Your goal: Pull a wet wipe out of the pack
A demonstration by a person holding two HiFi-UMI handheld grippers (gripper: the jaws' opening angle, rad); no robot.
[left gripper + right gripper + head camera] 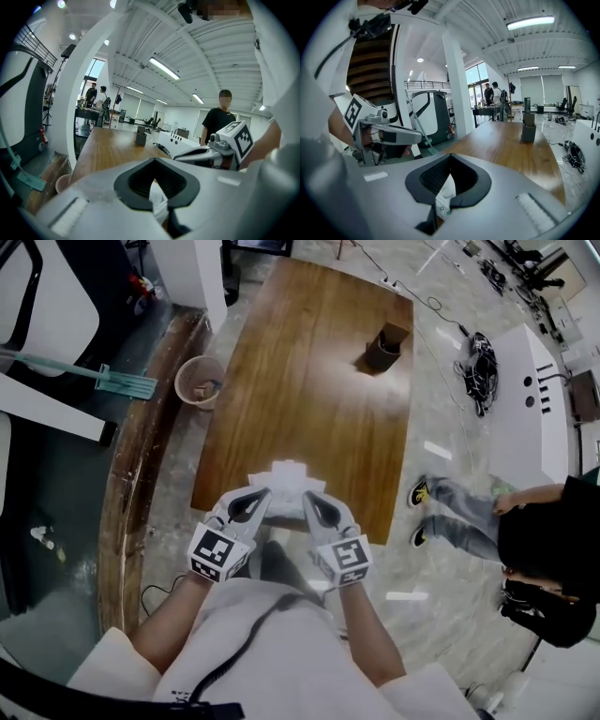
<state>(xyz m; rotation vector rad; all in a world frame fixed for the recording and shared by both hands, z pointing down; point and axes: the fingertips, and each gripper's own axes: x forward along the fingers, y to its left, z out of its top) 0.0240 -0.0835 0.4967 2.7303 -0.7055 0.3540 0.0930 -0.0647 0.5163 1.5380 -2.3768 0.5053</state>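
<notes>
The white wet wipe pack (288, 476) hangs just over the near edge of the wooden table (309, 381), held between my two grippers. My left gripper (265, 493) is shut on its left end and my right gripper (307, 495) on its right end. In the left gripper view a white fold of the pack (158, 199) shows behind the dark pads of the left gripper (153, 163). In the right gripper view the right gripper (450, 158) stands shut, with a printed white piece of the pack (446, 193) caught behind its tips.
A dark brown holder (382, 348) stands at the table's far end. A pinkish basket (198, 381) and a teal mop (117, 379) are on the floor at the left. A person in black (539, 540) stands to the right, near a white cabinet (530, 399) and tangled cables (481, 357).
</notes>
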